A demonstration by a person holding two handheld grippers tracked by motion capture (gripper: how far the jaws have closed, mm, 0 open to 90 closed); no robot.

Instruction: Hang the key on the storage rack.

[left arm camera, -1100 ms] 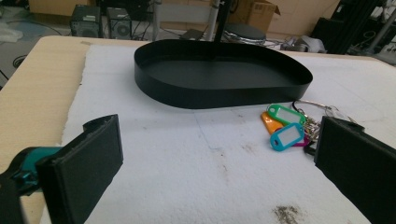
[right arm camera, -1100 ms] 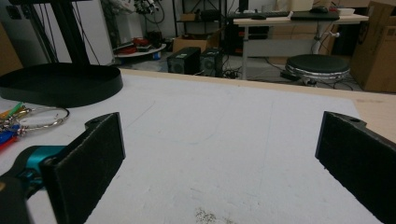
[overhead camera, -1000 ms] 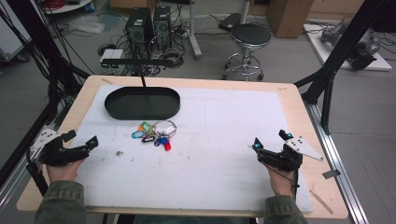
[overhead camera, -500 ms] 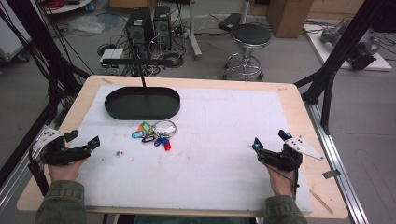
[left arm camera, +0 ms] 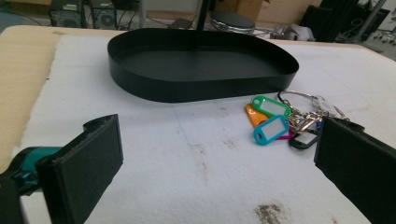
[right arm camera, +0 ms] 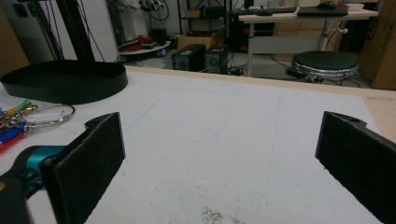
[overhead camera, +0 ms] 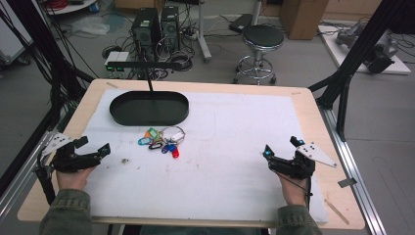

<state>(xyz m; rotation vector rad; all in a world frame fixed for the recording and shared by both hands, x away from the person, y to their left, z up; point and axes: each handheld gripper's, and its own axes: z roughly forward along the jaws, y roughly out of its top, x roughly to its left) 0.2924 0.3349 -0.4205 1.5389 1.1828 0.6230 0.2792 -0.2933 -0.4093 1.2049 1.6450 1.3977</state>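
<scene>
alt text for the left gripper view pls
The left tool is open, its two black jaws low at either side, above a white mat. Ahead lies a bunch of coloured key tags on a ring, just in front of an empty black oval tray.

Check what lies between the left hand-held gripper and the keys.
Bare white mat, apart from a small dark stain, separates the left hand-held gripper from the keys; the high view shows it.
</scene>
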